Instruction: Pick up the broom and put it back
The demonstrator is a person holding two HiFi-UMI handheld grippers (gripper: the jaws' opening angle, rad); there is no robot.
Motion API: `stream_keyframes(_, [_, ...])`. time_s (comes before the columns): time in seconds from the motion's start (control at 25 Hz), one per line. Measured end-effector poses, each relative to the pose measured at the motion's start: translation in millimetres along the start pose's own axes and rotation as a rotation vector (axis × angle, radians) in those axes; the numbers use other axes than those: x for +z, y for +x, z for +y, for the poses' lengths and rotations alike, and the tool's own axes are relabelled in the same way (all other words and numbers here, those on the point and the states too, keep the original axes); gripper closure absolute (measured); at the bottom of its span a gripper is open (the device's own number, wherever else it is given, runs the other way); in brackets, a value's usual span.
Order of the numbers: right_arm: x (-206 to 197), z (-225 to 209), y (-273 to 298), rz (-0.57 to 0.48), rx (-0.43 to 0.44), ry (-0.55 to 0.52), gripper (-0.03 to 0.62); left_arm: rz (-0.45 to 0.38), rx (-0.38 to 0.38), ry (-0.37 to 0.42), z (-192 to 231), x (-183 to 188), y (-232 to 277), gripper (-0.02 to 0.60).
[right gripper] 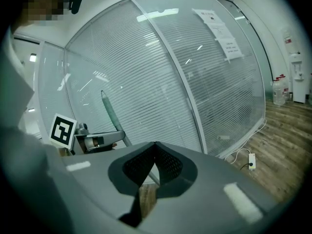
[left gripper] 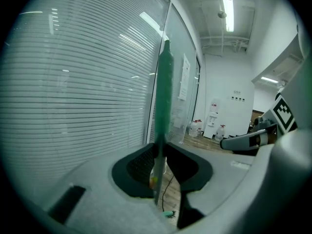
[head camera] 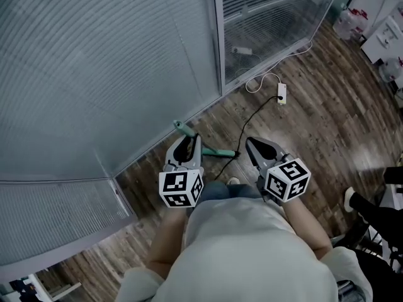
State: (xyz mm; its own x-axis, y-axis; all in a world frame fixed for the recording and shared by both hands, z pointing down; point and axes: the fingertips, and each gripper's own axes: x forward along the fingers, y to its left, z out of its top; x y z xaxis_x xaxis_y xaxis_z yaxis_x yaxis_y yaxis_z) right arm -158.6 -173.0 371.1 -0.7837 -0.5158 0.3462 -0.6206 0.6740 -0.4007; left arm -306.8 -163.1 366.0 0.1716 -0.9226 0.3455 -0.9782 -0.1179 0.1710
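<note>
The green broom (left gripper: 163, 106) stands roughly upright beside the glass wall (head camera: 94, 74). Its handle is clamped in the left tool (left gripper: 159, 150), jaws slightly apart around it. The right tool (right gripper: 155, 149) is closed and empty. Paper sheets (right gripper: 222, 30) on the glass carry print too small to read.

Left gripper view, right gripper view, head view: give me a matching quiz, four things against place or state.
Things:
1. broom handle
2. right gripper
3. white power strip
4. paper sheets

Place or state:
A. lying on the wood floor
B. stuck on the glass wall
C. jaws together, nothing between them
D. clamped in the left gripper

Pairs: 1-D, 2-C, 3-A, 4-B
</note>
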Motion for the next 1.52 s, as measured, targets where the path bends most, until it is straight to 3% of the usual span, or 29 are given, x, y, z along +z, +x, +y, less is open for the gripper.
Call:
stream_keyframes(0.72, [7.0, -29.5, -23.3, -0.07, -0.081, 0.062, 0.586, -0.023, -0.005, 0.017, -0.1, 20.8, 40.1, 0.497])
stream_keyframes(1.52, [33.2, -76.8, 51.1, 0.027, -0.094, 0.075, 0.586, 0.042, -0.025, -0.041, 34.1, 7.4, 132.7, 0.497])
